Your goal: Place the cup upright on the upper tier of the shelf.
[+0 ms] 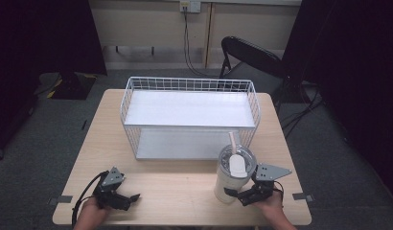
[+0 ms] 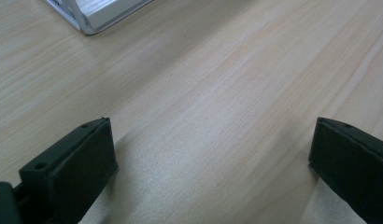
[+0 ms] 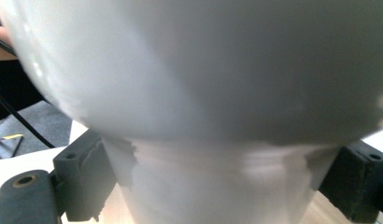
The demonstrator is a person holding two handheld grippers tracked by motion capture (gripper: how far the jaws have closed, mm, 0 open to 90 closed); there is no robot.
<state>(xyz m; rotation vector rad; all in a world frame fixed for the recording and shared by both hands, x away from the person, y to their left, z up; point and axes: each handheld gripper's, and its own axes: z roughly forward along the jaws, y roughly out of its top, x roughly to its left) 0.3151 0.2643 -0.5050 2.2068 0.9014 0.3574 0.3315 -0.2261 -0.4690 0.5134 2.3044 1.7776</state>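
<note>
Clamping the white tumbler (image 1: 231, 178) at its base, right gripper (image 1: 239, 196) was seen, left gripper (image 1: 132, 199) held apart over the wooden table (image 1: 185, 187).

We hold two black grippers, left gripper (image 1: 130, 198) and right gripper (image 1: 236, 195); each carries a grey three-cornered plate and a black cable.

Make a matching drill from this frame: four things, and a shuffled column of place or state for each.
Things:
1. tumbler
2. wire rack
3. left gripper
4. folding chair

Places/states:
A. on the floor beyond the table
B. open, nothing between its jaws
C. between the jaws of the right gripper
D. at the table's far middle, shelves bare

Pairs: 1-C, 2-D, 3-B, 4-A
</note>
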